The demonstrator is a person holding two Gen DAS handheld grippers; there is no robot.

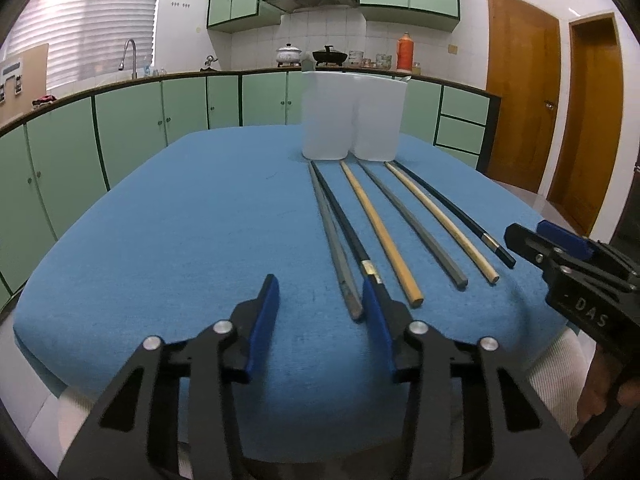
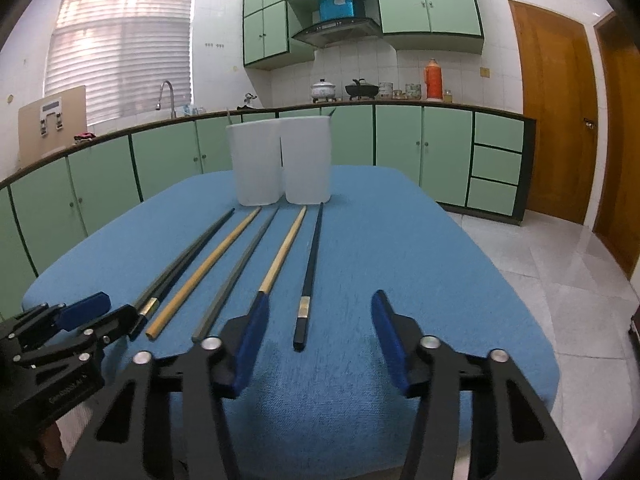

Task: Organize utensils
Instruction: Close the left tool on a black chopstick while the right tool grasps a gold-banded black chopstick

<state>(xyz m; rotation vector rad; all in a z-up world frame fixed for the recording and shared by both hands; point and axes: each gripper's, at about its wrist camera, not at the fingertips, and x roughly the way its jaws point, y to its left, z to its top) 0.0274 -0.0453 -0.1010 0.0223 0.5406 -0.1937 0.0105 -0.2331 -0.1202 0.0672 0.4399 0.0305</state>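
Six chopsticks (image 1: 394,216) lie fanned on the blue bench (image 1: 180,220), tips toward two white holders (image 1: 352,120) standing touching at the far side; left gripper (image 1: 320,312) spread wide, empty, near the grey (image 1: 334,236) and black stick (image 1: 348,224) ends; right gripper (image 2: 316,332) also wide, empty, straddling the far-right black stick (image 2: 310,268); likely risk: grey and black sticks lie touching, so a pinch could catch both or roll one away; thin sticks flat on soft cloth may slip from the pads; holders look light, a stick hitting the rim could tip them; right gripper near left's reach, could clash; kitchen counter behind, well apart
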